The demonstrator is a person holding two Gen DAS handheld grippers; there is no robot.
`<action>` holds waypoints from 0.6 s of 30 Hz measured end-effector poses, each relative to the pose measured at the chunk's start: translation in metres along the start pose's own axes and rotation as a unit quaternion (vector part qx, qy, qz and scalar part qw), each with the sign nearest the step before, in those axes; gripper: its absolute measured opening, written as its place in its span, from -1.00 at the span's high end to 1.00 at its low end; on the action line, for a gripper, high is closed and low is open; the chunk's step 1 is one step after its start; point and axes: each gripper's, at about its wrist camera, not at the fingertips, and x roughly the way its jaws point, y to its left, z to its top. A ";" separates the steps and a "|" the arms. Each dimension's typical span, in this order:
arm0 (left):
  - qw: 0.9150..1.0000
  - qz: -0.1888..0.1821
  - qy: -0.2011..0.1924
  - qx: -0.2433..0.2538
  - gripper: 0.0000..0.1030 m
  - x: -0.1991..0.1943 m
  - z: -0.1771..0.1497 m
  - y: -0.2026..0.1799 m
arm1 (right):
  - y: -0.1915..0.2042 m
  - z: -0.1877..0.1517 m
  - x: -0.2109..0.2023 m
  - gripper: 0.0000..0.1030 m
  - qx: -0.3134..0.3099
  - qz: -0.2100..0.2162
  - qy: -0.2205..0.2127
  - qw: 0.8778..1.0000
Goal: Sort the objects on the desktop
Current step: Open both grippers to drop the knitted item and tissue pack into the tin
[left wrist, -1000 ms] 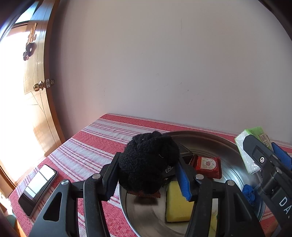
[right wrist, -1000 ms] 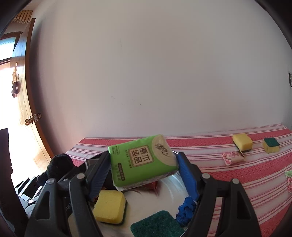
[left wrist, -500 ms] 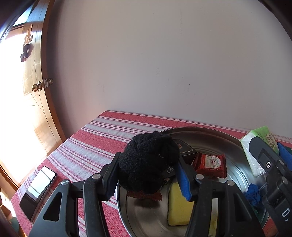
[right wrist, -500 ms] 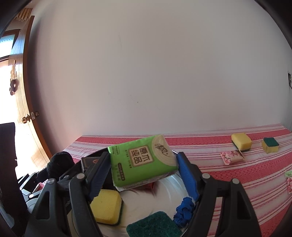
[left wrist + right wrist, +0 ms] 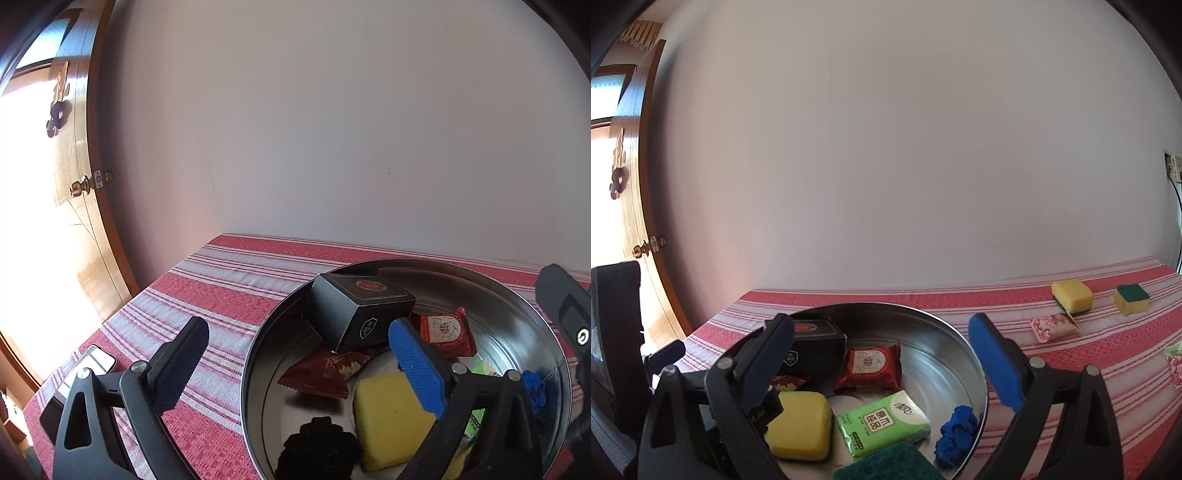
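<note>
Both tools are found over the metal basin [image 5: 960,343], which stands toward the left end of the striped table [image 5: 1108,347] and serves as the collecting point.

The left gripper [image 5: 295,365] has just been opened; its jaws stand wide with nothing between them. The black knit ball [image 5: 319,448] is seen lying in the basin at its near rim, below the jaws, beside the yellow sponge [image 5: 391,417].

The right gripper [image 5: 882,365] has likewise just been opened and is empty. The green tissue pack [image 5: 882,422] lies flat on the basin floor, between the sponge and the blue scrunchie [image 5: 956,430]. It is judged that both items were released here because this is where items are gathered.

Also noted in the basin: a black box [image 5: 360,312] tilted against the far wall, red sachets [image 5: 870,369] and a green scouring pad [image 5: 890,463].

Still outside the basin, toward the right end of the table: two sponges [image 5: 1071,295], a floral sachet [image 5: 1054,326], and another at the edge. A phone [image 5: 88,373] lies at the left edge. The sort is judged partly done.
</note>
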 end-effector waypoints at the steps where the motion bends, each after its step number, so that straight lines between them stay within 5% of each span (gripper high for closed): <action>1: 1.000 -0.002 -0.003 -0.001 -0.94 0.000 -0.001 0.000 | -0.001 0.000 -0.003 -0.96 0.001 -0.002 -0.009 1.000; 18: 0.998 -0.023 -0.049 -0.012 -0.98 -0.015 -0.005 0.005 | 0.004 -0.005 -0.019 -0.99 -0.023 -0.045 -0.047 0.998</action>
